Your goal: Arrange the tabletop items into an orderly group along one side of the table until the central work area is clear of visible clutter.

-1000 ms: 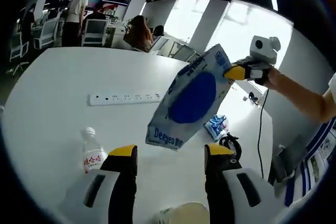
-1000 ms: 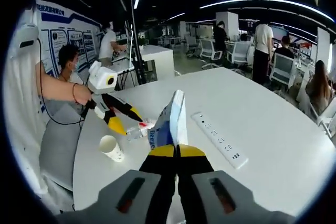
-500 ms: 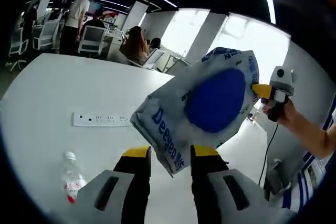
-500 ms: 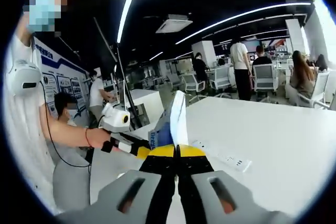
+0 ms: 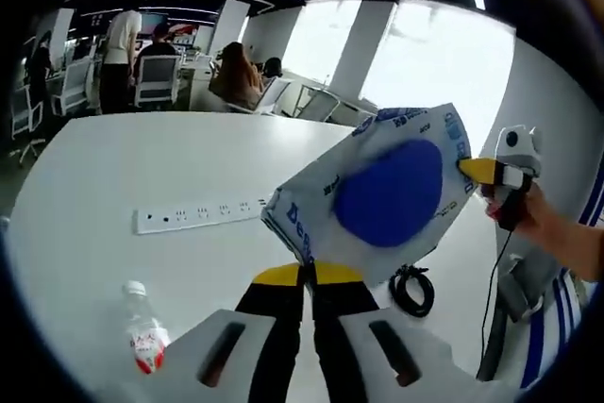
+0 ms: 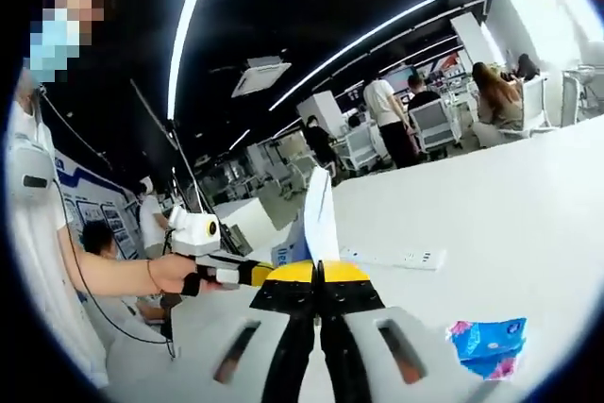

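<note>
Above the table (image 5: 142,167), both tongs (image 5: 307,274) (image 6: 318,272) clamp opposite edges of the glove box (image 5: 382,197).

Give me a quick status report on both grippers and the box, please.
Left gripper and right gripper both shut on the tissue box, box held above the table. Power strip, water bottle, cable coil below.

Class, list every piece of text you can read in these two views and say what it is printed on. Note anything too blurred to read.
"Dee": start of a blue brand name on the grey bag, the rest hidden.
Blue print along the bag's top edge: too blurred.
Red label on the water bottle: unreadable.
Blue tissue pack: print too small.
</note>
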Demonstrator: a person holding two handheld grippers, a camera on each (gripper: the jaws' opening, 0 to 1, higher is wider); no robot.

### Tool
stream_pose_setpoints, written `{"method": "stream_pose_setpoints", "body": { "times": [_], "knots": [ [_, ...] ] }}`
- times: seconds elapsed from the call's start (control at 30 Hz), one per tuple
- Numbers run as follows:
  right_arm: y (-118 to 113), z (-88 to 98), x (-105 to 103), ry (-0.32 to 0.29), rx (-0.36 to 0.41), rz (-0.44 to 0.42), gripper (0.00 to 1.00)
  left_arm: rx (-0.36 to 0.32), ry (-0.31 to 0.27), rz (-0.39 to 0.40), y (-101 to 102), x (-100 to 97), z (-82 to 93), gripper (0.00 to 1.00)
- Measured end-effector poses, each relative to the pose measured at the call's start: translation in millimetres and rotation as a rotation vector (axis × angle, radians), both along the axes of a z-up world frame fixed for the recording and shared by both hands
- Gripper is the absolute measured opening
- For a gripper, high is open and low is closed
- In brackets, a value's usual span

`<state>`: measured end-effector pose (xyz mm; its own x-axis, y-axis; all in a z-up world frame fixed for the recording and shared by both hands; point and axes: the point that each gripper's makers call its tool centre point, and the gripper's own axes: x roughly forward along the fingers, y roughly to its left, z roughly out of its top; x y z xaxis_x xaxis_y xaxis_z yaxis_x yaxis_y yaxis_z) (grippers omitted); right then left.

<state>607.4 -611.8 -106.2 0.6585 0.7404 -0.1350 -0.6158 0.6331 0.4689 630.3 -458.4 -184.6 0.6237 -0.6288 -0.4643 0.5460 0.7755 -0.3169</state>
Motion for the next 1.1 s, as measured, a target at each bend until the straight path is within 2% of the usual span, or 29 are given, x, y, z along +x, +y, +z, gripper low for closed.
{"method": "stream_pose_setpoints", "body": {
  "times": [0.03, 0.1, 0.17, 0.27, 0.43, 0.5, 0.53, 0.57, 0.67, 0.7, 0.8, 0.87, 0.9, 1.0, 1.03, 1.1],
  "knots": [
    [-2, -5.5, -1, 0.003, -0.006, -0.021, 0.0, -0.001, 0.005, -0.001, 0, 0.1, -0.1, 0.0],
    [-2, -9.6, -4, 0.031, 0.042, -0.034, 0.0, 0.018, 0.013, -0.008, 0, -1.0, -2.2, 0.0],
    [-5, -14.7, -6, 0.036, 0.047, -0.046, 0.0, 0.021, 0.017, -0.012, 0, -1.9, -2.5, 0.0],
    [-5, -25.4, -6, 0.073, 0.052, -0.075, 0.0, 0.065, 0.026, -0.028, 0, -4.4, -7.6, 0.0],
    [-6, -42.7, -6, 0.118, 0.035, -0.131, 0.0, 0.136, 0.035, -0.062, 2, -8.5, -18.3, 0.0],
    [-7, -50.8, -7, 0.135, 0.01, -0.151, 0.0, 0.136, 0.052, -0.059, 2, -8.4, -21.2, 0.0],
    [-7, -54.6, -7, 0.15, 0.008, -0.157, 0.0, 0.144, 0.057, -0.063, 3, -8.9, -22.9, 0.0],
    [-8, -62.5, -8, 0.195, 0.013, -0.172, 0.0, 0.166, 0.065, -0.074, 4, -10.3, -27.1, 0.0],
    [-5, -71.0, -10, 0.205, 0.007, -0.181, 0.0, 0.19, 0.088, -0.081, 5, -13.3, -33.9, 0.0],
    [-4, -77.5, -11, 0.228, 0.001, -0.191, 0.0, 0.198, 0.096, -0.085, 6, -13.7, -37.4, 0.0],
    [-4, -94.0, -12, 0.271, -0.043, -0.214, 0.0, 0.216, 0.132, -0.088, 7, -12.8, -49.2, 0.0],
    [-6, -108.3, -11, 0.284, -0.113, -0.23, 0.0, 0.231, 0.149, -0.096, 5, -12.7, -55.8, 0.0],
    [-8, -119.1, -12, 0.313, -0.155, -0.248, 0.0, 0.24, 0.152, -0.102, 4, -12.9, -58.8, 0.0],
    [-6, -130.8, -10, 0.315, -0.198, -0.265, 0.0, 0.281, 0.168, -0.119, 2, -14.3, -71.1, 0.0],
    [-9, -143.0, -10, 0.335, -0.26, -0.276, 0.0, 0.281, 0.175, -0.12, 0, -13.8, -75.3, 0.0],
    [-9, -152.4, -8, 0.341, -0.298, -0.286, 0.0, 0.281, 0.189, -0.119, -1, -12.9, -80.3, 0.0]
  ]
}}
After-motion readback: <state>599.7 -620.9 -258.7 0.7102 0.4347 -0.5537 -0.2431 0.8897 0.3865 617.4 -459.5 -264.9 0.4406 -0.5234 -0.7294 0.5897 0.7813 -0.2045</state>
